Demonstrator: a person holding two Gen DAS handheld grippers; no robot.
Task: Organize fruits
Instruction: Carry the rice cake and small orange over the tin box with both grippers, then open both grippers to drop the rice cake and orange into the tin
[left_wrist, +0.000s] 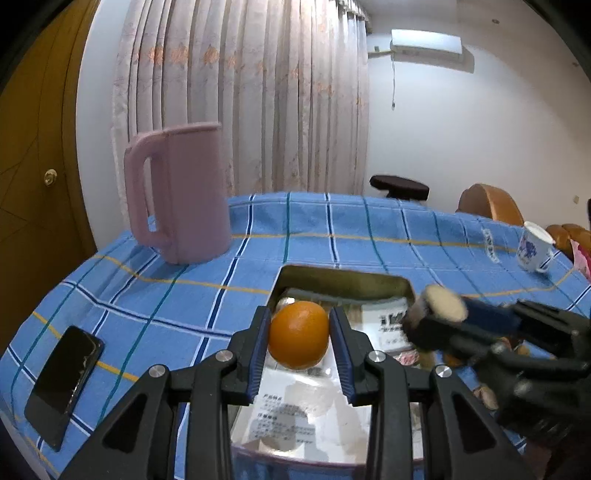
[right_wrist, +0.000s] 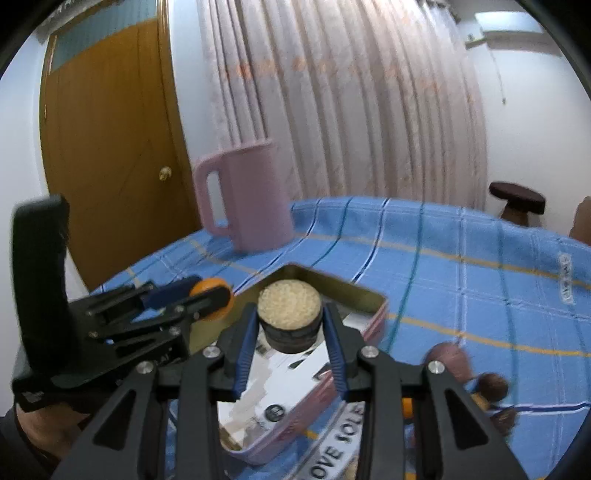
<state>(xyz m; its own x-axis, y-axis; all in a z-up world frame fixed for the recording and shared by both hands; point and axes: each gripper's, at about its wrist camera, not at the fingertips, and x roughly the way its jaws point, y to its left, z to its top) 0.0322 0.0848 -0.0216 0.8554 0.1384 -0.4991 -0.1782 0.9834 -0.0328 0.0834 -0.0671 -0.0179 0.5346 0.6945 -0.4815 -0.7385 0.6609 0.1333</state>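
My left gripper (left_wrist: 299, 314) is shut on an orange (left_wrist: 298, 339), held between its blue pads above a rectangular metal tin (left_wrist: 343, 275) on the blue checked tablecloth. My right gripper (right_wrist: 290, 310) is shut on a short dark cylinder with a pale grainy top (right_wrist: 289, 301), also over the tin (right_wrist: 332, 286). Each gripper shows in the other's view: the right gripper (left_wrist: 439, 310) with its cylinder at the right, the left gripper (right_wrist: 210, 295) with the orange (right_wrist: 208, 286) at the left. Two blurred brown fruits (right_wrist: 448, 360) lie on the cloth right of the tin.
A tall pink pitcher (left_wrist: 177, 195) stands at the back left of the table. A black phone (left_wrist: 62, 380) lies near the left edge. A white cup with blue flowers (left_wrist: 533, 247) sits at the far right. A dark stool (right_wrist: 517, 199) stands behind the table.
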